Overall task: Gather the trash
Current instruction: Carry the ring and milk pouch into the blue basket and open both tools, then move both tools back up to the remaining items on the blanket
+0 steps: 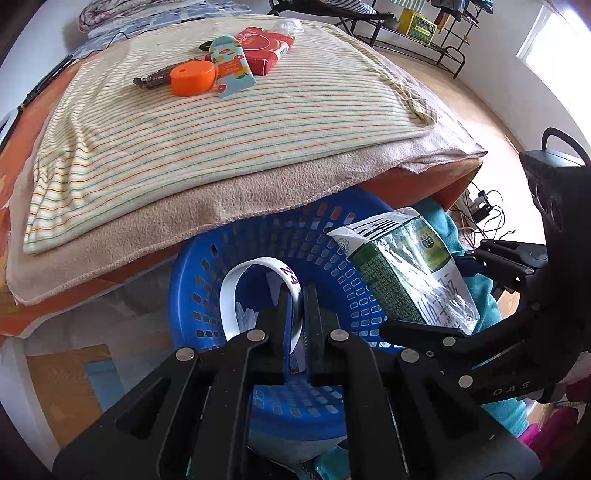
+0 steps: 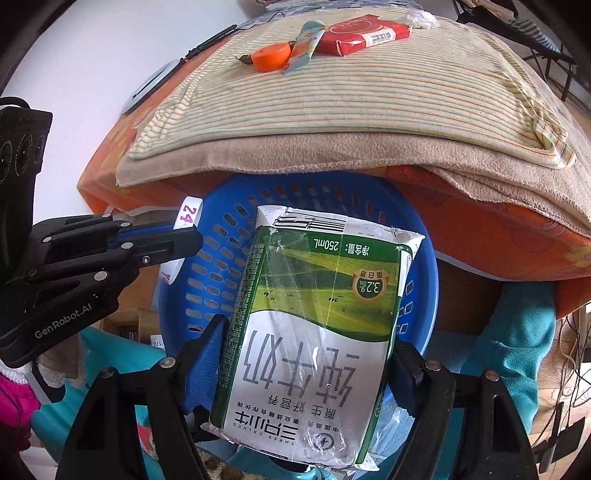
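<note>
— Over the round blue plastic basket with slotted walls (image 2: pixel 417 254), what are both tongs doing?

— Both point steeply down into it. The right tongs (image 2: pixel 306 373) are spread wide and pinch a green-and-white milk carton wrapped in clear film (image 2: pixel 317 325) by its two sides; the carton hangs upside down above the basket's mouth. The left tongs (image 1: pixel 298 317) are pressed almost together on a thin white plastic loop with purple digits (image 1: pixel 236 284), which curves up and back from the pads over the basket's inside.

— Do the two loads touch?

— No, the loop sits at the basket's left rim, the carton nearer the middle, apart.

— Where does the basket stand?

— Just under the edge of a tabletop covered with an orange cloth (image 2: pixel 517 229), a beige towel (image 1: pixel 207 199) and a striped cream cloth (image 1: pixel 229 122). Whether the basket touches the edge I cannot tell.

— What lies on the striped cloth?

— Near the far side, close together: a flat red cardboard box (image 1: pixel 267 46), a light-blue packet printed with oranges (image 1: pixel 232 68), an orange round plastic cap (image 1: pixel 192 78), a dark crumpled wrapper (image 1: pixel 153 78) beside the cap, and a wad of clear plastic (image 1: pixel 288 25) behind the box.
</note>
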Motion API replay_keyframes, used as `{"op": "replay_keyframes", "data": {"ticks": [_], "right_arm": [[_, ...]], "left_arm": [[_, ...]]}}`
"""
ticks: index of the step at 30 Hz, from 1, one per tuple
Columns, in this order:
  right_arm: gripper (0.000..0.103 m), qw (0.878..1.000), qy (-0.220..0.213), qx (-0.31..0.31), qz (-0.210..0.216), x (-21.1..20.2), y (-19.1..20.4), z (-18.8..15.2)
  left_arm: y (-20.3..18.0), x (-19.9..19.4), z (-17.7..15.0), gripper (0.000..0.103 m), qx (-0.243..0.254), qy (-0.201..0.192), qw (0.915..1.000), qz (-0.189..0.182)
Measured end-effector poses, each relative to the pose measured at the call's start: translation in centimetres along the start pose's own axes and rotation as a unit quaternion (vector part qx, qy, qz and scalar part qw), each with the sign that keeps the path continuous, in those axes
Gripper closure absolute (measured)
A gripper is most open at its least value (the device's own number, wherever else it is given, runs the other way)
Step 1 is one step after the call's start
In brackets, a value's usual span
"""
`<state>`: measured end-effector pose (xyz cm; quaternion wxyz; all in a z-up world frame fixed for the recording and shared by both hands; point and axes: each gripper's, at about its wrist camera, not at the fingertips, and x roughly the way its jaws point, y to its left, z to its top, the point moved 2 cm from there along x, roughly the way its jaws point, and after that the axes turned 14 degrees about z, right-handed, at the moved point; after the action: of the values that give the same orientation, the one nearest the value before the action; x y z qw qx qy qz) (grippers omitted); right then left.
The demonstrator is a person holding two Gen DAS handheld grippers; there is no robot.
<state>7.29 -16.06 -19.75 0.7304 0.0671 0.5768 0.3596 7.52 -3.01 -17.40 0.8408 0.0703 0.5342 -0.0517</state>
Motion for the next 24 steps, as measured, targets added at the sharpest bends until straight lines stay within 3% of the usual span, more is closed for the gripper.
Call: {"op": "replay_keyframes", "data": {"ticks": [5, 12, 16, 24], "right_arm": [[0.018, 1.0, 0.001, 0.007, -0.004, 0.1, -0.3, 0.0], [0.016, 1.0, 0.0, 0.013, -0.008, 0.0, -0.6, 0.1], [0.015, 1.0, -0.001, 0.015, -0.009, 0.0, -0.7, 0.1], [0.013, 1.0, -0.014, 0.013, -0.015, -0.9, -0.9, 0.4]], "left_arm": [[0.4, 0.0, 0.1, 0.064, -0.014, -0.002, 0.9999, 0.003], [1.1, 0.0, 0.3, 0.061, -0.029, 0.0, 0.9996, 0.006], [1.3, 0.1, 0.3, 0.05, -0.034, -0.001, 0.9993, 0.012], [2.1, -0.1, 0.5, 0.042, -0.051, -0.006, 0.9985, 0.018]]}}
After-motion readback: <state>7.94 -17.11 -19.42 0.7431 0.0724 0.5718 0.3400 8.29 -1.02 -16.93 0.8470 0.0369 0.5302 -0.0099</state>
